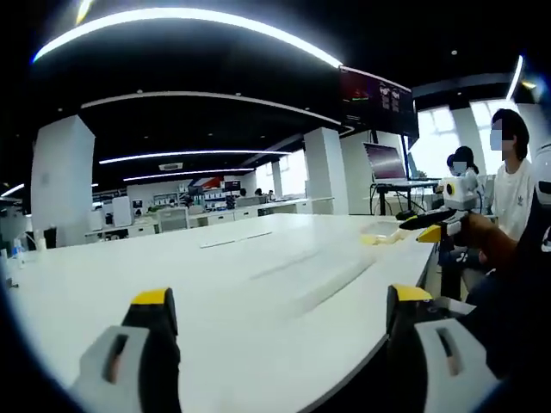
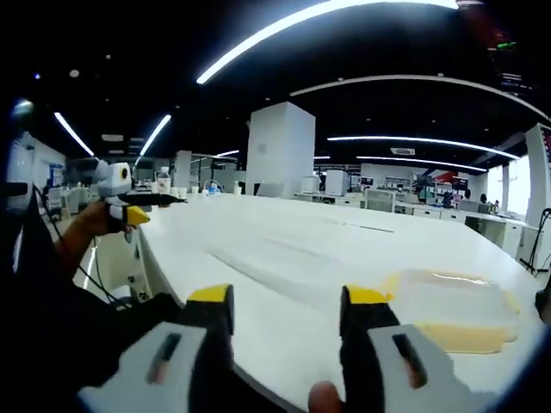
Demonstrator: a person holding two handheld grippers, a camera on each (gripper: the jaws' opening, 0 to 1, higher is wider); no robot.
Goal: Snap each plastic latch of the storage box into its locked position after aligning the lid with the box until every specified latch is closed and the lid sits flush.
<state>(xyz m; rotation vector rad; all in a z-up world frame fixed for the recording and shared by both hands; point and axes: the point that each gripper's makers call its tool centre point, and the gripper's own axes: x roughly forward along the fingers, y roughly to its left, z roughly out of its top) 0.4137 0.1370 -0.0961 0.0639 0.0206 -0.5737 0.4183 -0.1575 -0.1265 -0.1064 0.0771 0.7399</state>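
Clear plastic storage box with yellowish lid (image 2: 452, 310) lies on white counter (image 2: 284, 258), at 3 o'clock of right gripper (image 2: 288, 314); same box (image 1: 383, 232) far off in left gripper view. Left gripper (image 1: 280, 314) over counter. Both jaws wide, holding nothing.

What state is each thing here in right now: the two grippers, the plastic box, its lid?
Left gripper: open, holding nothing, above the table.
Right gripper: open, holding nothing, pointing over the table towards the storage box.
Storage box: clear, resting flat on the table, untouched by either gripper.
Lid: too blurred to tell whether it is on or latched.
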